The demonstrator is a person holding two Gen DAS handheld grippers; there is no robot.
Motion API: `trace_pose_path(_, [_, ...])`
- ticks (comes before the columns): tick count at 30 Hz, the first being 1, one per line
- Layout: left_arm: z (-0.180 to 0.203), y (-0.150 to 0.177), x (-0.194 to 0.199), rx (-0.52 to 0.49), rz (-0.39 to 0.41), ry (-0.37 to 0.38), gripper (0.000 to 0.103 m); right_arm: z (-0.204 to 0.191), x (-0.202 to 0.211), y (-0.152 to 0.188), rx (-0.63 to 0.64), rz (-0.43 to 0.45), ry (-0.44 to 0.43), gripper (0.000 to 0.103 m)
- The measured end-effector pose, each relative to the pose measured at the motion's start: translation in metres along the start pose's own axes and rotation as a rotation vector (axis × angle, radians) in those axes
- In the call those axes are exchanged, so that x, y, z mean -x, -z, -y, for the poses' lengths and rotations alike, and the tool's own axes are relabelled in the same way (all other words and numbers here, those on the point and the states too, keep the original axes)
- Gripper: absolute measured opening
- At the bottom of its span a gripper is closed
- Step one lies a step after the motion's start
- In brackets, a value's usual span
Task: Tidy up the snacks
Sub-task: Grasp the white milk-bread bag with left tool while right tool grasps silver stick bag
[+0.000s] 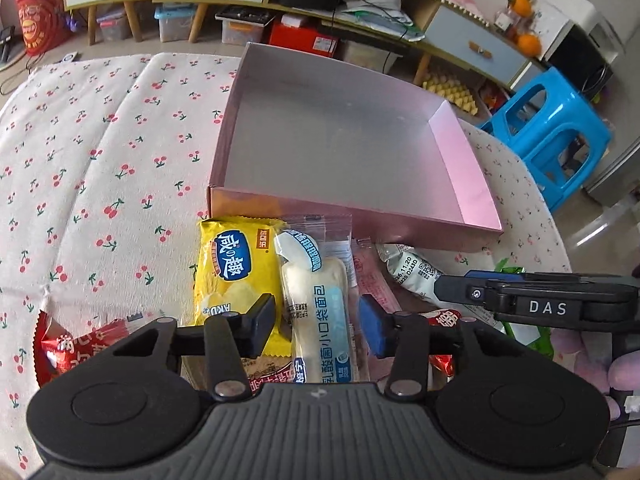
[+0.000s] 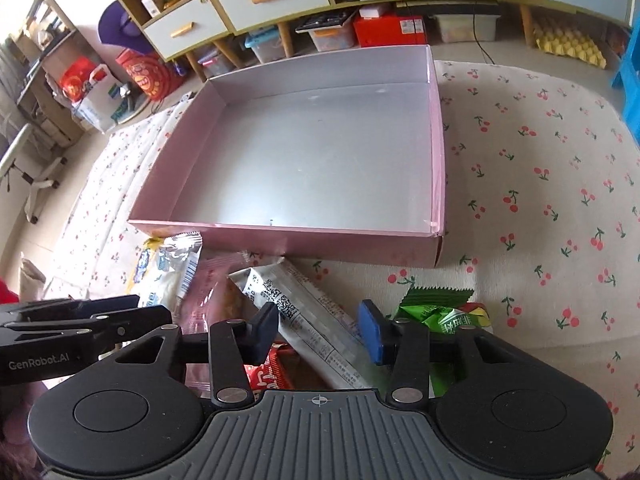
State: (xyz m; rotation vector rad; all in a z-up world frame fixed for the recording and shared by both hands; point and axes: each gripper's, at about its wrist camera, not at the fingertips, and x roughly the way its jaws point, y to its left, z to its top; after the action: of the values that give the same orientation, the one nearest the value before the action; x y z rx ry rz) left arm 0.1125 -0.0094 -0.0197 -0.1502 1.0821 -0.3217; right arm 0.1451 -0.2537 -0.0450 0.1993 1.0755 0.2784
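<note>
An empty pink box (image 1: 348, 224) (image 2: 280, 240) sits on the cherry-print cloth. Snacks lie in a heap in front of it. In the left wrist view my left gripper (image 1: 318, 322) is open, its jaws on either side of a white bread packet (image 1: 320, 312), beside a yellow cracker packet (image 1: 234, 268). In the right wrist view my right gripper (image 2: 318, 330) is open over a long silver packet (image 2: 304, 320), with a green packet (image 2: 436, 312) to its right. The right gripper also shows in the left wrist view (image 1: 532, 304).
Red packets (image 1: 76, 344) and a pink wrapper (image 1: 372, 280) lie in the heap. A blue stool (image 1: 556, 132) stands right of the table. Cabinets and storage boxes (image 2: 332, 36) line the floor behind. The table edge runs behind the box.
</note>
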Motion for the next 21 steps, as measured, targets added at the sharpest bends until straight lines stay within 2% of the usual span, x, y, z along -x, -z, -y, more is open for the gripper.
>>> trace_pose_path(7, [0.007, 0.001, -0.010, -0.036, -0.027, -0.040, 0.042, -0.014, -0.003, 0.006, 0.098, -0.002, 0.051, 0.043])
trace_pose_path(12, [0.007, 0.000, -0.006, -0.033, -0.019, -0.046, 0.031, -0.026, -0.008, 0.004, 0.138, 0.003, 0.077, 0.044])
trace_pose_path(21, [0.005, 0.002, 0.002, -0.029, -0.004, -0.029, 0.026, -0.050, -0.012, 0.011, 0.193, 0.039, 0.135, 0.036])
